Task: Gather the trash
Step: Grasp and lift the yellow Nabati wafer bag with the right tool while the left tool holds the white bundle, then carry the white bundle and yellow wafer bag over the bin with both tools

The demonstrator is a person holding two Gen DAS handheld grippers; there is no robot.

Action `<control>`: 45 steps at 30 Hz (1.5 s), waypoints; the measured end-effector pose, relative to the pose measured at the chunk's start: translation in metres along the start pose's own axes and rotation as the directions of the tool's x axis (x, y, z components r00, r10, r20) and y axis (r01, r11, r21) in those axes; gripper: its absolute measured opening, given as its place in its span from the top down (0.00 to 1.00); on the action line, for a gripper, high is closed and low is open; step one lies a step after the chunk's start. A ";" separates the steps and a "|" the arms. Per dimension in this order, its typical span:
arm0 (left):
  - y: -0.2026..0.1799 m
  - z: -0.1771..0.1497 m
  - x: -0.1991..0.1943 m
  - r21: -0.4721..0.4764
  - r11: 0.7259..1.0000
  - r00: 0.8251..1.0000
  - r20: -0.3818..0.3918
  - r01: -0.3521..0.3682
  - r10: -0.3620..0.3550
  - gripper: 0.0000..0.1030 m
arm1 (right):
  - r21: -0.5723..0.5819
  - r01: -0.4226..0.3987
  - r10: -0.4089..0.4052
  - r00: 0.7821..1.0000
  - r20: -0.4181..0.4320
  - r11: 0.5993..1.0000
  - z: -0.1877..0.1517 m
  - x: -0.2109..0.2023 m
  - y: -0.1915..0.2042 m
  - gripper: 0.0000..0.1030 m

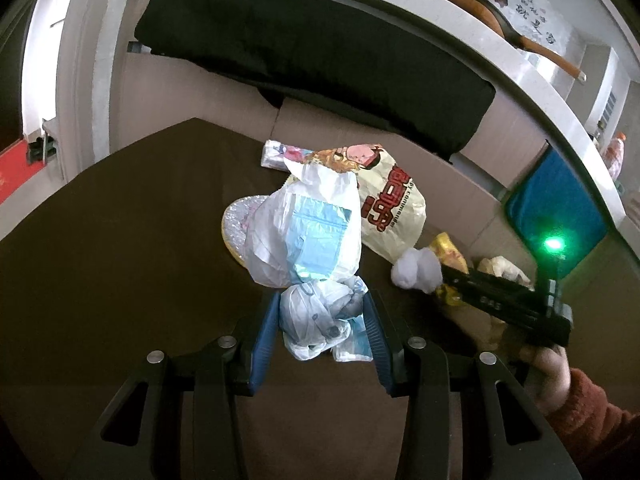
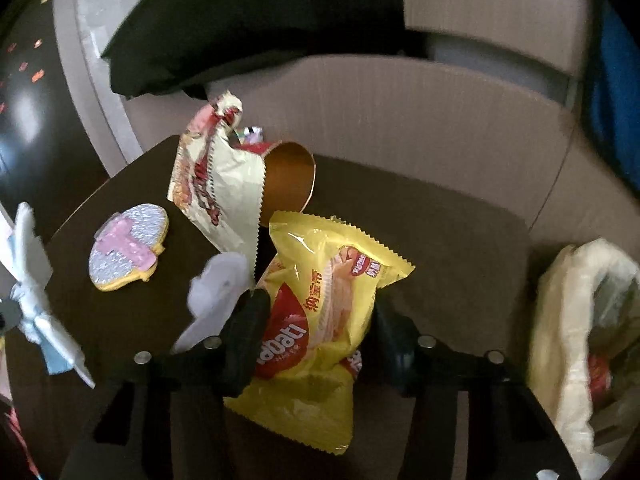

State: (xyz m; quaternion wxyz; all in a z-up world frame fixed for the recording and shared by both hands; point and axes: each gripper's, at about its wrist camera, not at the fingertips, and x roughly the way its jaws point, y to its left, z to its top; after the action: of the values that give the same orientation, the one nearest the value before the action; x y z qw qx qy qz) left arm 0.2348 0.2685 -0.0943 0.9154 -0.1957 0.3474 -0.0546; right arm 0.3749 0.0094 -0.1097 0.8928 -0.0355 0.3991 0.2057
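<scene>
Claws both grip trash: our left claw [image 1: 322,316] pinches a white-blue wrapper [image 1: 308,236] over the bench [image 1: 120,240]; our right claw [image 2: 316,320] clamps a yellow snack bag [image 2: 320,320].

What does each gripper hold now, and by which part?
The left gripper holds the white-and-blue plastic bag by its crumpled lower end. The right gripper holds the yellow snack packet around its middle.

Right gripper [image 2: 312,320] clamped on a crinkly yellow foil snack packet [image 2: 320,320]

Its jaws pinch the packet above the dark brown desk [image 2: 440,248]; a white wad [image 2: 218,288] sits against the left jaw. Behind lie a cream-and-red torn wrapper [image 2: 212,184], a copper-lined paper cup [image 2: 290,176] on its side, and a glittery yellow-edged lid [image 2: 128,246].
</scene>
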 end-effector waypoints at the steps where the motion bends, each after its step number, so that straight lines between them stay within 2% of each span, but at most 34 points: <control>1: -0.003 0.000 0.000 0.001 1.000 1.000 0.000 0.001 -0.001 0.58 | -0.005 -0.007 0.007 1.000 0.009 1.000 -0.001 -0.007 -0.001 0.57; 13: -0.042 0.000 -0.011 0.044 0.999 1.000 0.017 0.002 -0.002 0.58 | -0.032 -0.062 0.065 0.992 0.109 0.998 -0.010 -0.096 -0.018 0.61; 23: -0.108 0.002 -0.032 0.181 0.983 0.992 0.122 -0.042 0.020 0.58 | 0.003 -0.057 0.056 0.978 0.200 0.998 -0.017 -0.152 -0.047 0.62; 29: -0.158 0.014 -0.040 0.242 0.970 0.983 0.182 -0.016 -0.029 0.58 | 0.005 -0.019 0.017 0.955 0.295 1.000 -0.017 -0.202 -0.064 0.62; 37: -0.249 0.024 -0.039 0.362 0.932 0.960 0.251 0.028 -0.126 0.58 | 0.038 0.091 -0.098 0.902 0.420 0.995 -0.015 -0.277 -0.115 0.62; 41: -0.290 0.019 -0.033 0.410 0.911 0.946 0.275 0.047 -0.173 0.58 | 0.054 0.151 -0.159 0.881 0.445 0.987 -0.015 -0.298 -0.140 0.62; 45: -0.322 0.014 -0.017 0.443 0.894 0.946 0.255 0.070 -0.201 0.58 | 0.073 0.188 -0.200 0.869 0.453 0.979 -0.018 -0.309 -0.162 0.62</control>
State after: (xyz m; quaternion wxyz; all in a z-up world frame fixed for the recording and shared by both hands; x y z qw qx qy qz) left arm 0.2431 -0.0188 0.0536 0.9710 -0.0198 0.1724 -0.1642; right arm 0.2417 -0.2469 0.0860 0.9782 -0.0138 0.1743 0.1122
